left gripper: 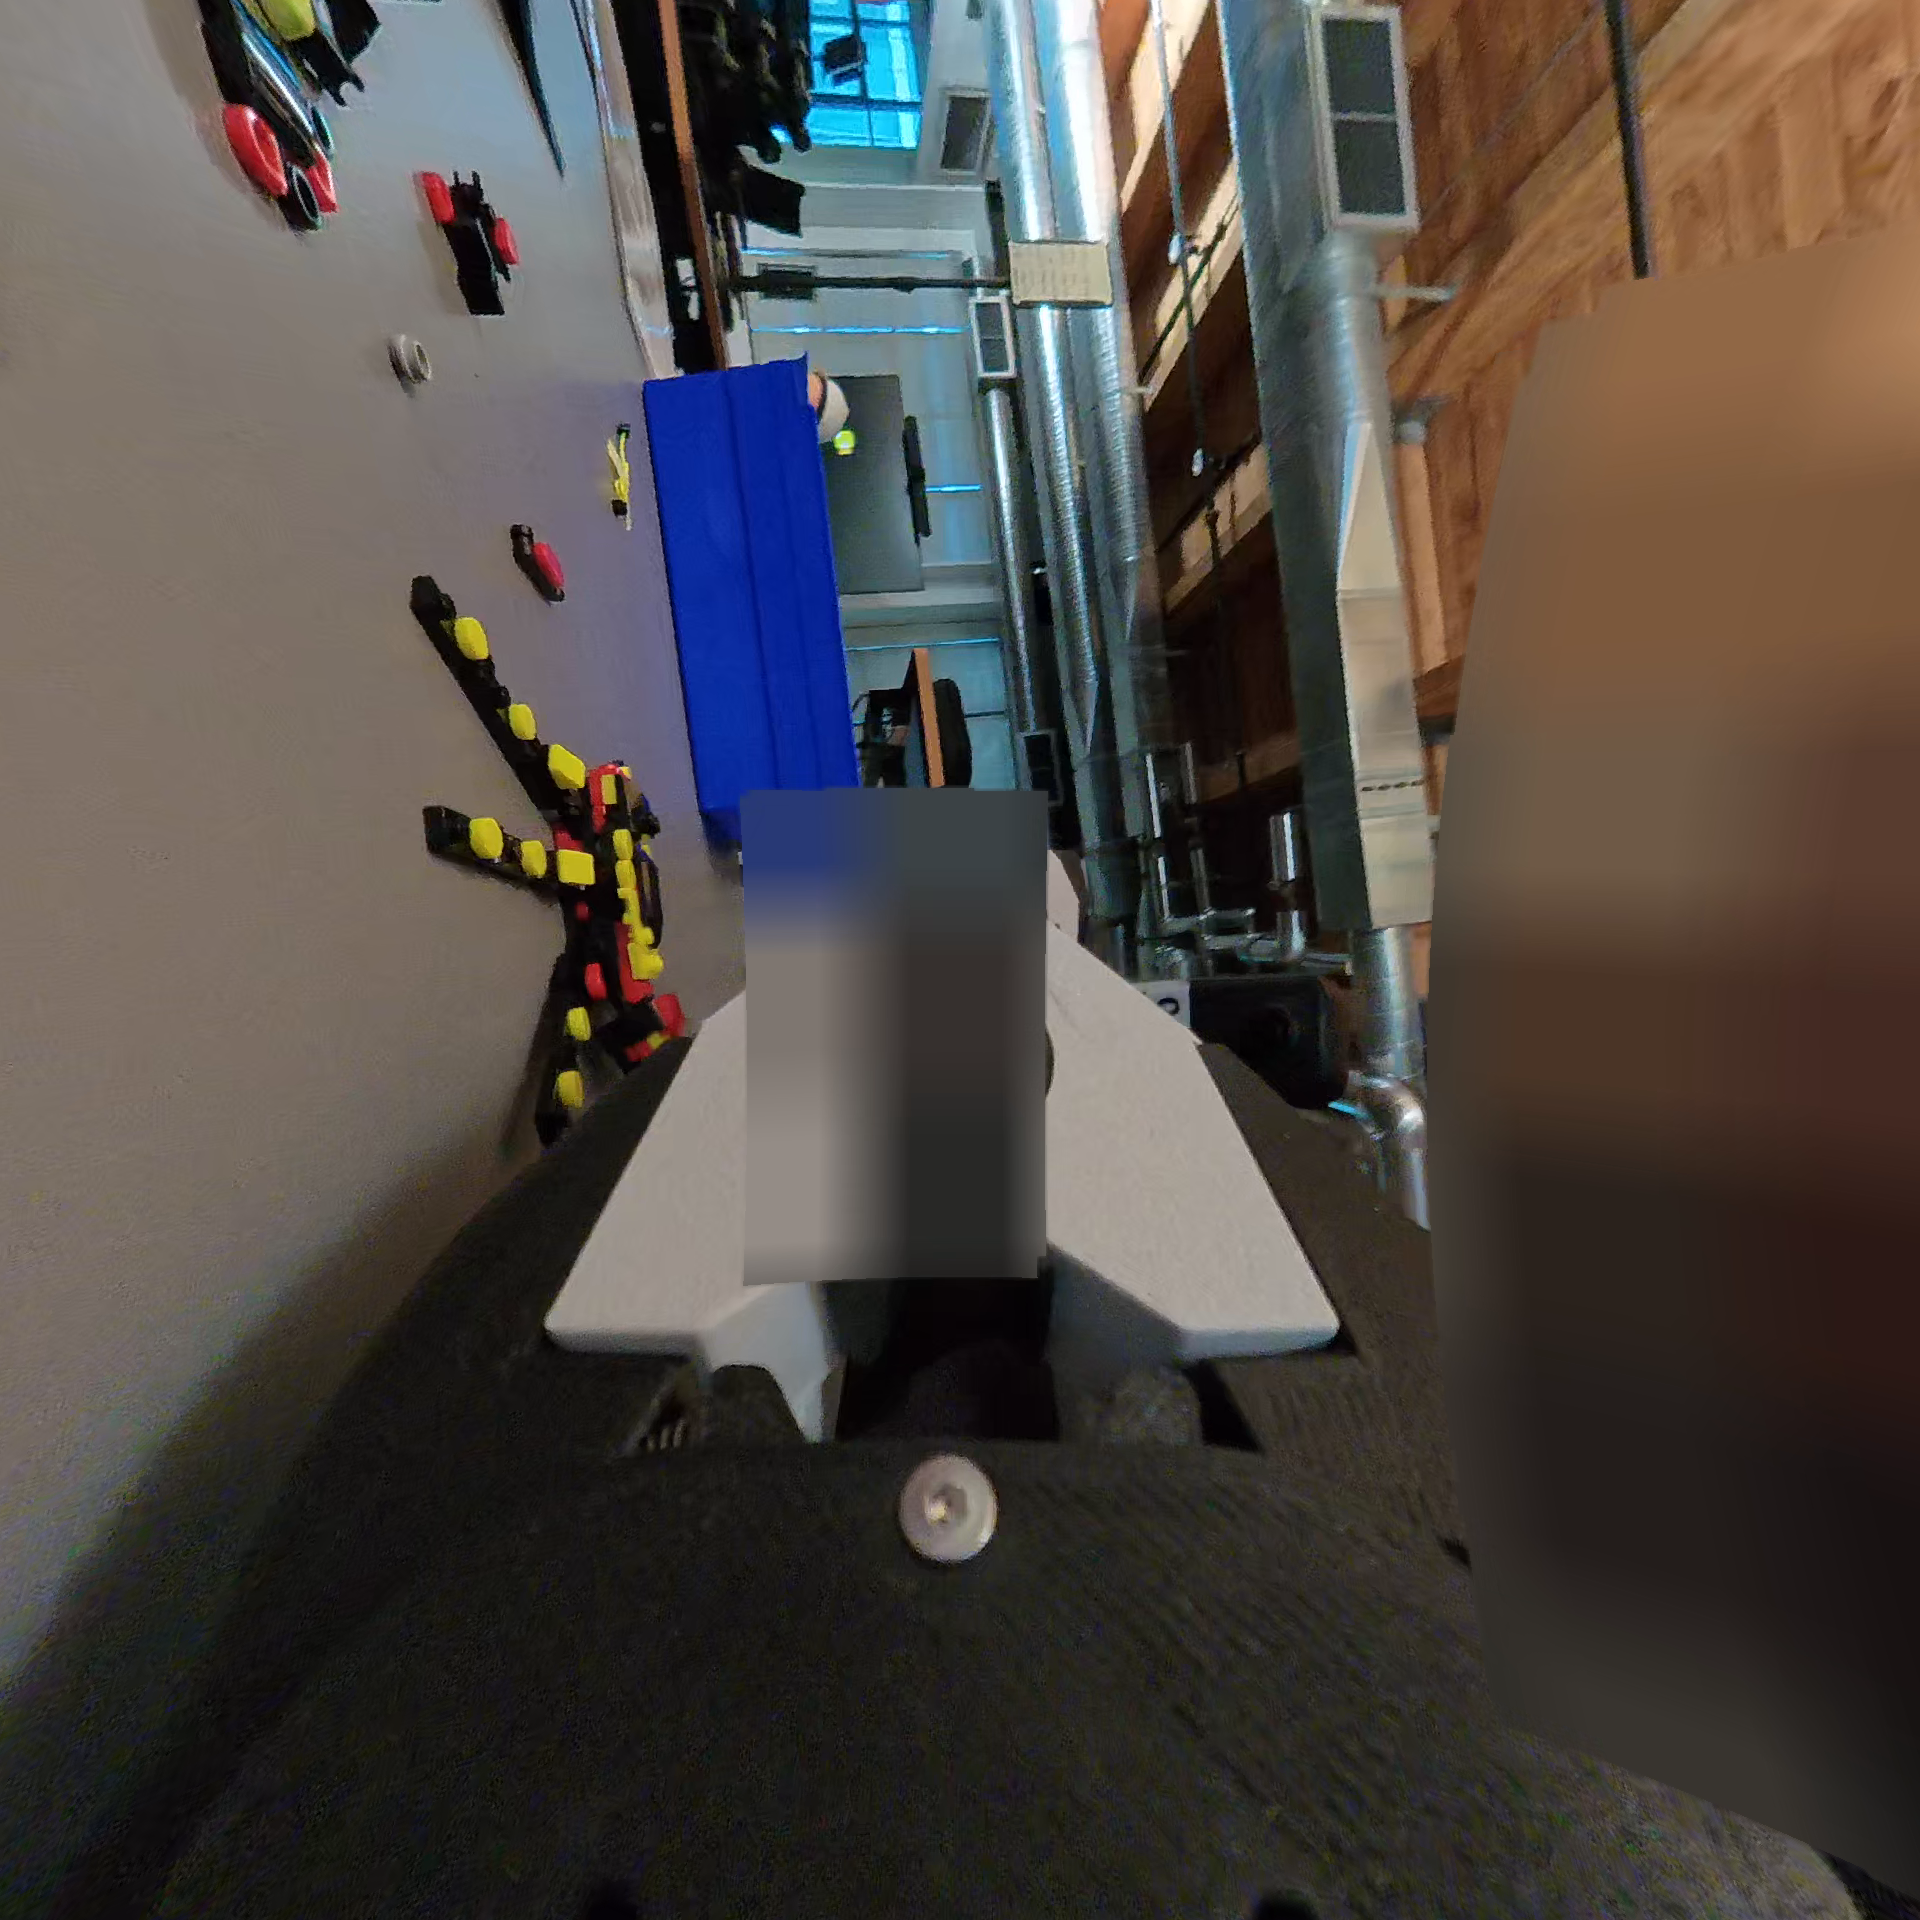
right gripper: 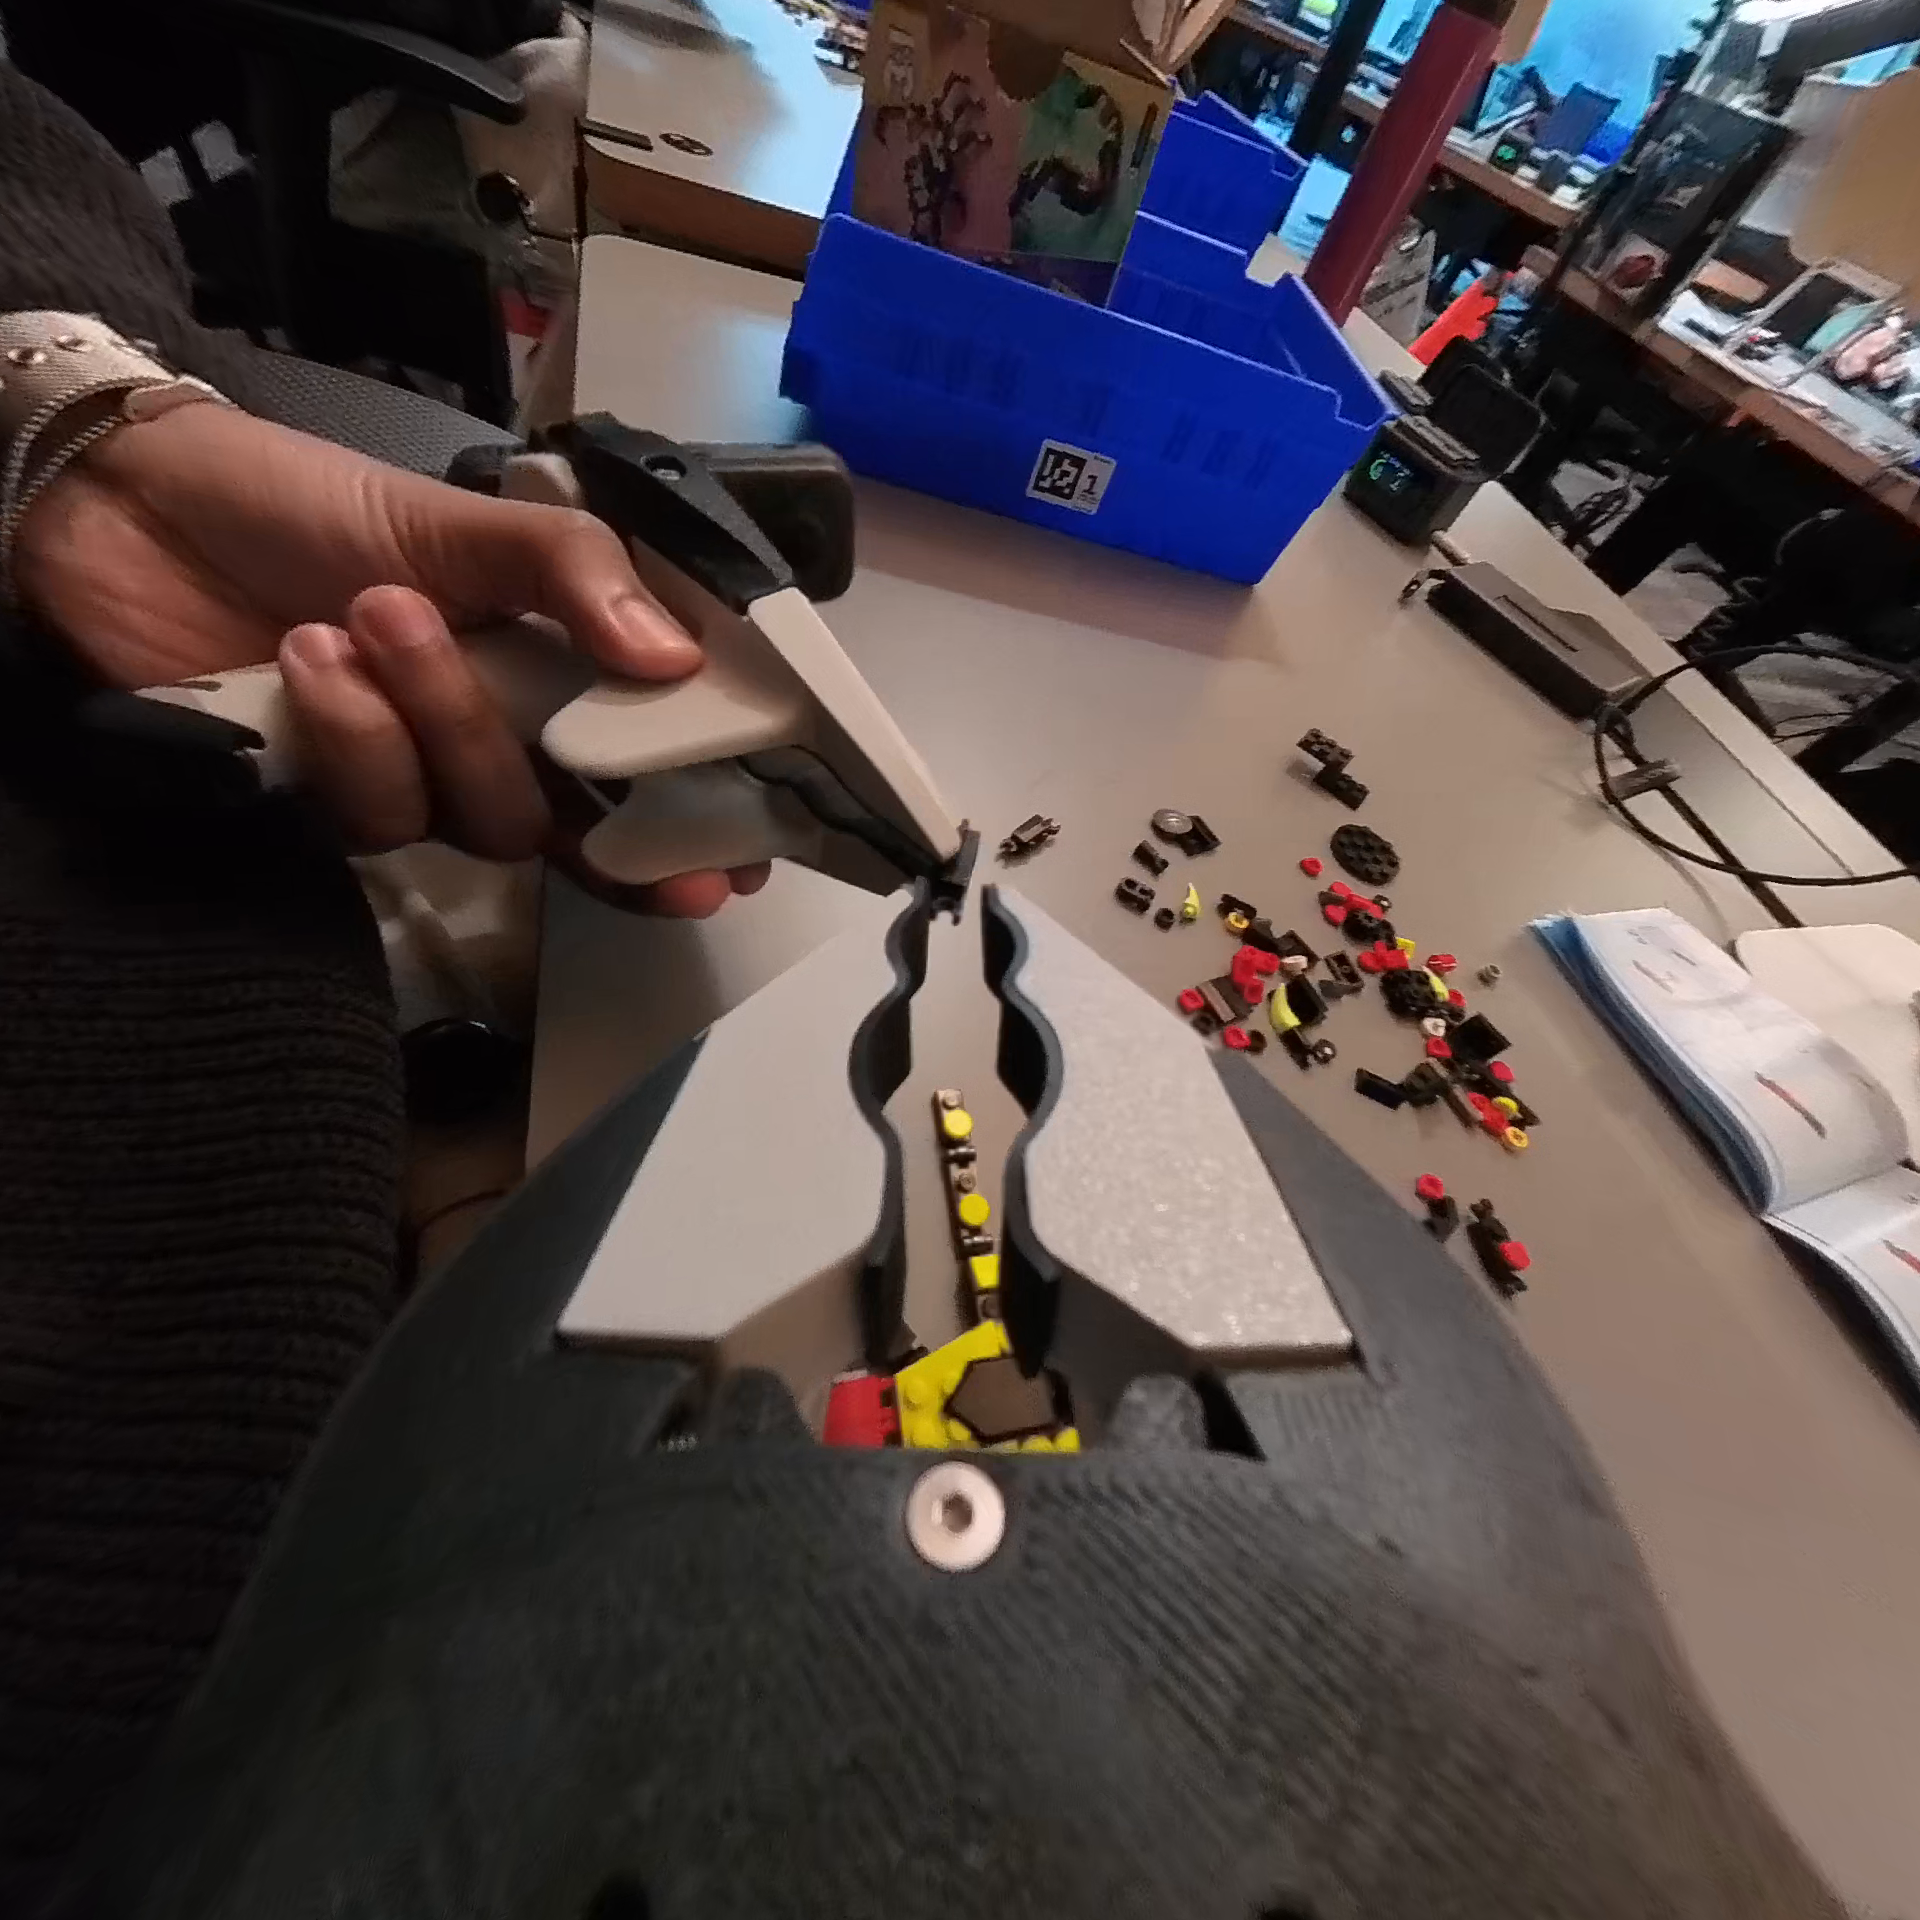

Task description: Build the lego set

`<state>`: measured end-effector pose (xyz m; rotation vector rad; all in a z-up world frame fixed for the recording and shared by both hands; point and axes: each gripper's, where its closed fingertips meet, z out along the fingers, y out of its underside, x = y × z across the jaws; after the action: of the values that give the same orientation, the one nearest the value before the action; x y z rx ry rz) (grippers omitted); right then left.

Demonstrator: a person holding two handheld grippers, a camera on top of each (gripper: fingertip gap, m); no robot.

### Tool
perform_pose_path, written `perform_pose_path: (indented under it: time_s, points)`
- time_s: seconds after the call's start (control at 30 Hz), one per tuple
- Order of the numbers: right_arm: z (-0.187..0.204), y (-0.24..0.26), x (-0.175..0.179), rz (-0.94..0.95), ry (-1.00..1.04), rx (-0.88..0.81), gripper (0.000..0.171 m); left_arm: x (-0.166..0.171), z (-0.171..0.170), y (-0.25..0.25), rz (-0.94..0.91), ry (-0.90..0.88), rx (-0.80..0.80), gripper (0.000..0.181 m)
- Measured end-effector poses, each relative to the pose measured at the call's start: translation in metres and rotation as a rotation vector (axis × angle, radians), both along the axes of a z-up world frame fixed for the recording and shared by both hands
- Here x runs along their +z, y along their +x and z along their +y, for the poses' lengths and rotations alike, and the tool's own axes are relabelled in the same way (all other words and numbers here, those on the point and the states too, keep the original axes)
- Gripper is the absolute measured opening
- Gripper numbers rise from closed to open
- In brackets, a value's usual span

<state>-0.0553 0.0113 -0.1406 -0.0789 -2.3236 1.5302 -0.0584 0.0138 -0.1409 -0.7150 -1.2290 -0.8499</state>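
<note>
On the grey worktop (right gripper: 1091, 665) scattered with small red, black and yellow lego pieces (right gripper: 1361, 997), the left hand-held gripper (right gripper: 951, 868) pinches a small black lego piece (right gripper: 961, 873), while the right hand-held gripper (right gripper: 961, 914) is slightly parted above the black-and-yellow lego model (right gripper: 966, 1299).

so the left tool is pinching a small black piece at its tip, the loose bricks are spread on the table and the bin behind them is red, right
Not quite: the bin is blue, not red, as the right wrist view shows. The rest holds there: the left tool is shut on a small black piece at its tip, and the loose bricks are spread on the table in front of the bin.
</note>
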Motion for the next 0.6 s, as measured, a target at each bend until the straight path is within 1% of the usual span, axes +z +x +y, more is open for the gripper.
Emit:
perform_pose_path:
  time_s: [0.1, 0.2, 0.33, 0.47, 0.6]
  points:
    - [0.0, 0.003, -0.006, -0.018, 0.023, 0.025, 0.005, -0.004, 0.001, 0.001, 0.051, -0.092, -0.022, 0.004]
    - [0.0, 0.003, -0.012, -0.03, 0.062, 0.018, 0.005, -0.009, 0.003, 0.002, 0.148, -0.256, -0.047, 0.004]
    - [0.001, 0.001, -0.018, 0.011, 0.144, -0.007, 0.004, -0.014, 0.004, 0.003, 0.26, -0.448, -0.055, 0.005]
    - [0.004, 0.002, -0.022, 0.034, 0.208, -0.021, 0.004, -0.018, 0.007, 0.006, 0.336, -0.569, -0.085, 0.005]
    - [0.006, 0.003, -0.021, 0.0, 0.19, -0.023, 0.004, -0.018, 0.009, 0.008, 0.419, -0.659, -0.107, 0.005]
